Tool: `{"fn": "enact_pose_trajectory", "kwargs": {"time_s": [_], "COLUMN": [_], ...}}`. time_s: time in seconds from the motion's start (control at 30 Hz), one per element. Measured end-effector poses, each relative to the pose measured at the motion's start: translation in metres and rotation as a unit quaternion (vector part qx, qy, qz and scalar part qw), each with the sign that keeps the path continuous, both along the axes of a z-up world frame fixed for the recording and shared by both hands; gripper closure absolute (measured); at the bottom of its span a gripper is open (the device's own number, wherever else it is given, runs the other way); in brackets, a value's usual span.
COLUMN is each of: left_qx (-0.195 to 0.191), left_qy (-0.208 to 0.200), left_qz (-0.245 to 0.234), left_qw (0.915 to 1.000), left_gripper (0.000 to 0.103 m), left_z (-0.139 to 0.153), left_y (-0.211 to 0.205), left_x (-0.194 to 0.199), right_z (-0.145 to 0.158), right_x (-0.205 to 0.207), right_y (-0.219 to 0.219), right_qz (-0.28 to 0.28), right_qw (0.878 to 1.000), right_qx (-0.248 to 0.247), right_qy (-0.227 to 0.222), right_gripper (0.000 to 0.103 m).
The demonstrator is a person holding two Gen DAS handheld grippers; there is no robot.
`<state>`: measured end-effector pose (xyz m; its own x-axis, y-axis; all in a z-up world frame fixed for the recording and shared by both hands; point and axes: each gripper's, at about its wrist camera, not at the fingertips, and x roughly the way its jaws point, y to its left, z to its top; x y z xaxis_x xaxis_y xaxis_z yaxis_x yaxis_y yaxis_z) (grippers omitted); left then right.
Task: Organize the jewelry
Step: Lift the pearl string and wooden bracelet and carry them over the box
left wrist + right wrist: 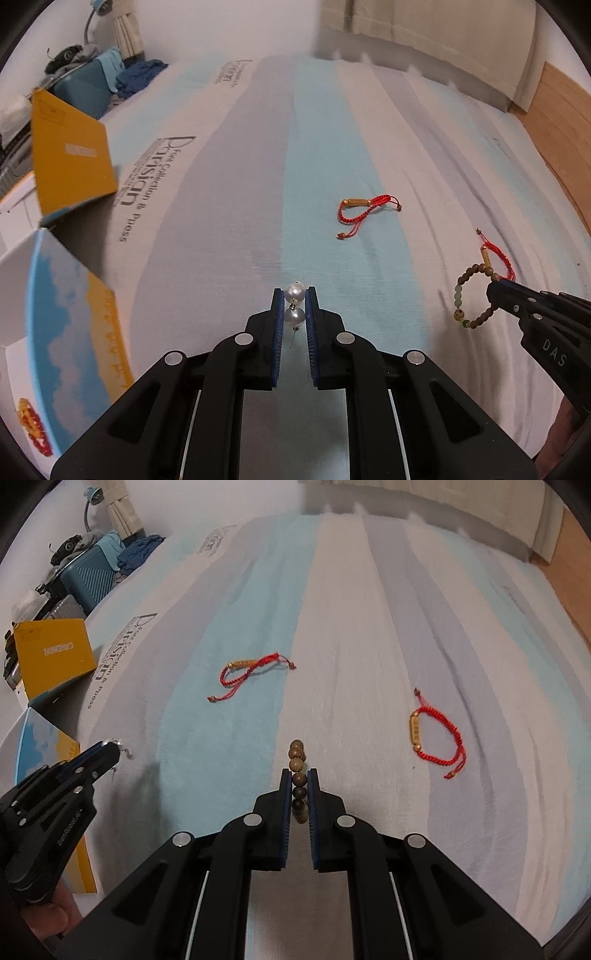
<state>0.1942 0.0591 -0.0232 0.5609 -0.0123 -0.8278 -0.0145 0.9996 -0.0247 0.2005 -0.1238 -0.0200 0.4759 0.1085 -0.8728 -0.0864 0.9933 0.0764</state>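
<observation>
My left gripper (294,295) is shut on a pearl earring (295,291) of two white pearls with a thin hook below, held above the striped bedsheet. My right gripper (298,775) is shut on a brown wooden bead bracelet (297,764), seen edge-on here; in the left wrist view the bead bracelet (466,295) hangs as a ring from the right gripper (496,285). One red cord bracelet with a gold tube (251,674) lies left of centre on the sheet. A second red cord bracelet (437,734) lies to the right. The left gripper (110,749) shows at the left edge.
An open box with a blue-sky and yellow lid (66,317) stands at the left bed edge; a red and yellow beaded piece (33,424) lies in its white tray. A yellow box (51,657) stands behind it. Suitcases and clothes (92,565) are piled beyond.
</observation>
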Motion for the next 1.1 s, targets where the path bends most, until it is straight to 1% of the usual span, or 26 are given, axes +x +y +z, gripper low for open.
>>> {"fn": "enact_pose_trajectory", "kwargs": {"time_s": [0.23,0.43,0.57,0.8,1.1], "left_qx": [0.002,0.001,-0.002,-0.006,0.003], "left_qy": [-0.003,-0.020,-0.029,-0.052,-0.066], "left_qz": [0.020,0.027,0.042,0.052,0.077], "left_qw": [0.9998,0.9994,0.9987,0.9973,0.9948], "left_gripper": [0.092,0.092,0.092,0.092,0.092], "left_z": [0.019,0.041,0.052,0.076,0.096], "left_y": [0.016,0.028,0.039,0.054,0.083], "left_x": [-0.014,-0.028,-0.036,-0.053,-0.078], "right_z": [0.019,0.030,0.042,0.061,0.086], "right_x": [-0.004,-0.007,-0.013,-0.022,-0.040], "right_y": [0.007,0.017,0.032,0.059,0.099], "right_qz": [0.001,0.008,0.022,0.046,0.091], "right_qw": [1.000,0.999,0.999,0.997,0.993], "right_qx": [-0.012,-0.013,-0.013,-0.005,0.006], "right_qy": [-0.020,-0.030,-0.040,-0.057,-0.078], "right_gripper": [0.095,0.095,0.095,0.095,0.095]}}
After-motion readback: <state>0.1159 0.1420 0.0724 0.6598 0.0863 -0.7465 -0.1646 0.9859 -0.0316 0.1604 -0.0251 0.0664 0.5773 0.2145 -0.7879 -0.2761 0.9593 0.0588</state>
